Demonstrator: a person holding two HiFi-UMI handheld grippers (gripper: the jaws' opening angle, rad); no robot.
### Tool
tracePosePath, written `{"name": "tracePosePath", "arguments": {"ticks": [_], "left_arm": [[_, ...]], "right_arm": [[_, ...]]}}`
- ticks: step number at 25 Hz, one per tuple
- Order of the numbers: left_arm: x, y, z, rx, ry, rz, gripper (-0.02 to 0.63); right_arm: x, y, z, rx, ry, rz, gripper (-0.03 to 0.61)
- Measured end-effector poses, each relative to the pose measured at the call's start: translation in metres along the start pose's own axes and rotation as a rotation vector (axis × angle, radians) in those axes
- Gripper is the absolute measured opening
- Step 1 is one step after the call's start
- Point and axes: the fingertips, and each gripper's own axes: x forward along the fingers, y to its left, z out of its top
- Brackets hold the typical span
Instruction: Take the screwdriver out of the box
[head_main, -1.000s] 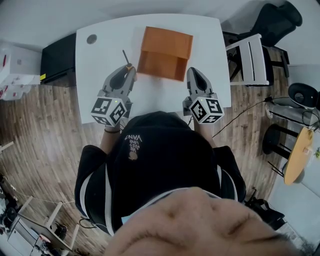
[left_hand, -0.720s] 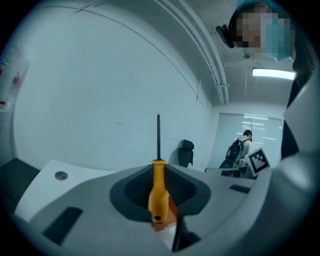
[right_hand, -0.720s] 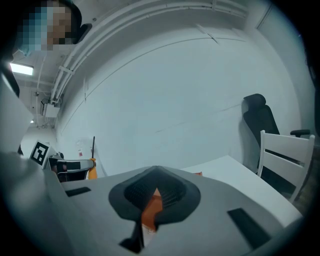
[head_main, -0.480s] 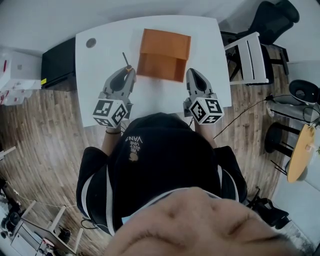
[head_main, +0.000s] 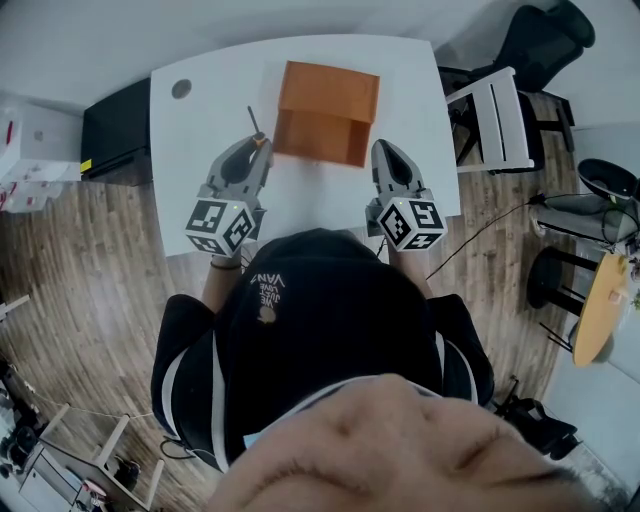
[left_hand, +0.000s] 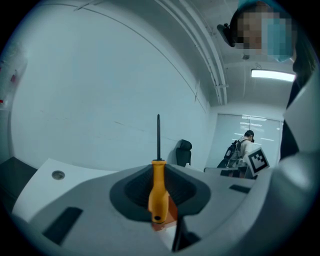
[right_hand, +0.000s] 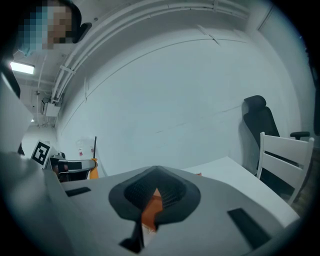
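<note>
An orange open-topped box (head_main: 328, 110) stands in the middle of the white table (head_main: 200, 130). My left gripper (head_main: 257, 141) hovers just left of the box's near corner, shut on the orange handle of the screwdriver (head_main: 256, 133), whose thin black shaft sticks out past the jaws. In the left gripper view the handle (left_hand: 158, 190) sits clamped between the pads and the shaft rises straight above them. My right gripper (head_main: 384, 149) rests close to the box's near right corner, its jaws shut with nothing gripped; a sliver of the box (right_hand: 151, 210) shows behind them.
A round cable hole (head_main: 181, 88) marks the table's far left corner. A white chair (head_main: 495, 115) and a black office chair (head_main: 545, 40) stand right of the table, a black cabinet (head_main: 115, 120) left of it. Wood floor surrounds it.
</note>
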Motion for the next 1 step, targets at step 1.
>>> {"name": "tracePosePath", "arguments": {"ticks": [1], "left_arm": [[0.0002,0.0002,0.0003,0.001,0.0,0.0,0.077]], "right_arm": [[0.0,0.0001,0.0001,0.0,0.0,0.0,0.012]]}}
